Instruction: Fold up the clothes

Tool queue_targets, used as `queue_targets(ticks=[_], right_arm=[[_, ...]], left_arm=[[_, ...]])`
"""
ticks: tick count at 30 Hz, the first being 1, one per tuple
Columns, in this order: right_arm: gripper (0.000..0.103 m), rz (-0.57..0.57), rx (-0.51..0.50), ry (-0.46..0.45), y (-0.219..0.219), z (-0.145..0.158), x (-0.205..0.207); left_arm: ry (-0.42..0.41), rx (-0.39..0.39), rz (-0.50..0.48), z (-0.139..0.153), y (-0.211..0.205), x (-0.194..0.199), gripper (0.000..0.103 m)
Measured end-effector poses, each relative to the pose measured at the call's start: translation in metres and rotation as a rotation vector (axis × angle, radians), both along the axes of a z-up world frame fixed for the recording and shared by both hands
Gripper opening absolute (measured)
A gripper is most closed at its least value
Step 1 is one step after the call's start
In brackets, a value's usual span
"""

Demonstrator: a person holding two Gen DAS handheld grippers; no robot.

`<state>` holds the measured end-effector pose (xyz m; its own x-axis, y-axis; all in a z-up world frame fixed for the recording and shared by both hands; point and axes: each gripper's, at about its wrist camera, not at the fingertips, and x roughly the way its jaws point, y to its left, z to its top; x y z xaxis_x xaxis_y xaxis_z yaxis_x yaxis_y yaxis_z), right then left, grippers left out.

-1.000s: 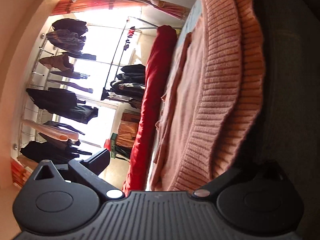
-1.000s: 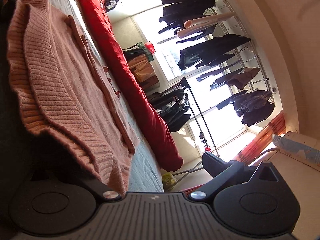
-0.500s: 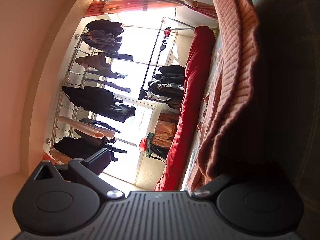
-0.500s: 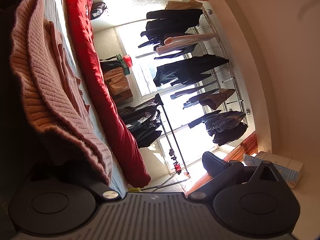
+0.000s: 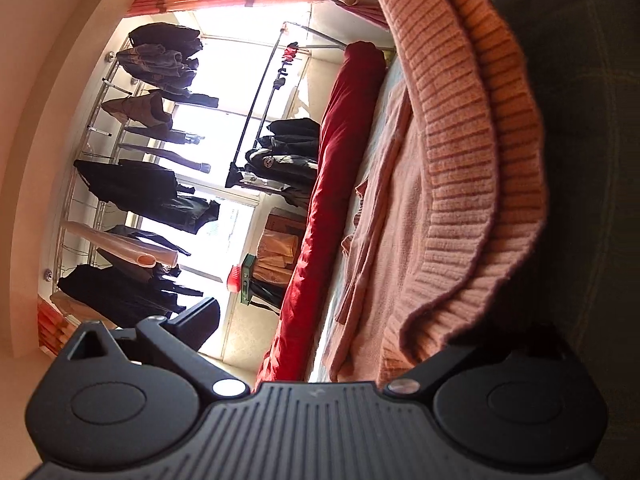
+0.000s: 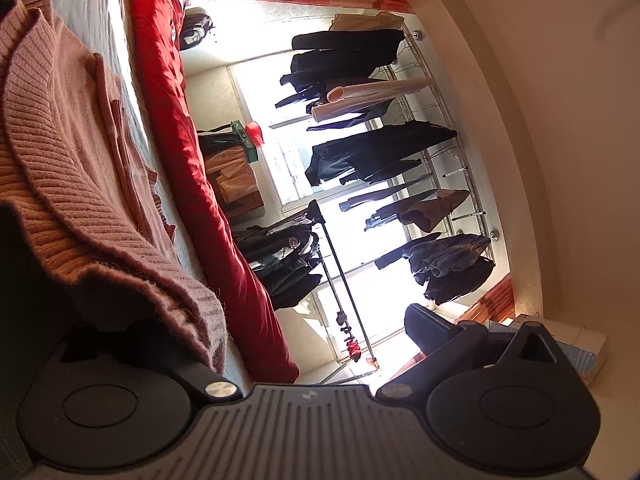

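pink ribbed knit fills most of both views: a sweater (image 5: 452, 184) spread on a pale bed sheet (image 6: 96, 20), its doubled hem edge draped across one finger of each pair of tongs. in both views the camera is rolled on its side, so the bed runs up the frame.

the sweater's long axis runs away from the tongs toward the far end of the bed, alongside a long red quilt roll (image 5: 332, 200) that lies just beyond it at the bed's edge. the left tongs (image 5: 328, 344) meet the hem on their right side, the right tongs (image 6: 304, 344) on their left, so the sweater lies between the two hands, and neither looks clearly nearer. my guess is the coming move carries this hem forward along that long axis.

each pair shows one finger free in the air and the other hidden under the knit, well apart; so both look unclenched, with the fabric resting on them, not pinched.

behind, a clothes rack (image 6: 380, 160) stands before a bright window, hung with dark coats. no containers show clearly.
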<state>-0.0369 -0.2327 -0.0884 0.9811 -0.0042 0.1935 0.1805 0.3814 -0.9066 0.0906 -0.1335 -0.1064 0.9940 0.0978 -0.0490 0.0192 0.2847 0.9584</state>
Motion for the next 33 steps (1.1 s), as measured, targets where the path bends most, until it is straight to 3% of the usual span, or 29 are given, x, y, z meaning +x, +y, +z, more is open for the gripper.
queue_targets(ticks=[2,5,9,12,20,29,33], right_arm=[[0.103,-0.009,0.000,0.011,-0.002,-0.002,-0.004],[0.103,-0.022,-0.002,0.023,-0.006,-0.005,-0.010],[0.103,-0.025,0.002,0.048,-0.010,-0.010,-0.016],[0.103,-0.025,-0.004,0.073,-0.010,-0.015,-0.018],[0.103,-0.036,-0.006,0.063,-0.010,-0.010,-0.015],[0.103,-0.021,-0.010,0.011,-0.004,0.008,0.018],[0.103,-0.006,-0.006,0.001,0.000,0.018,0.044]], left_arm=[[0.015,-0.034,0.023,0.002,0.001,0.007,0.103],[-0.040,-0.043,0.055,0.004,0.007,0.005,0.103],[-0.027,-0.060,0.103,0.004,0.022,0.001,0.103],[-0.045,-0.082,0.098,0.008,0.028,-0.008,0.103],[-0.122,-0.052,0.089,0.021,0.022,-0.013,0.103],[-0.154,-0.007,0.083,0.036,0.024,-0.002,0.103],[-0.124,-0.021,0.086,0.046,0.028,0.016,0.103]])
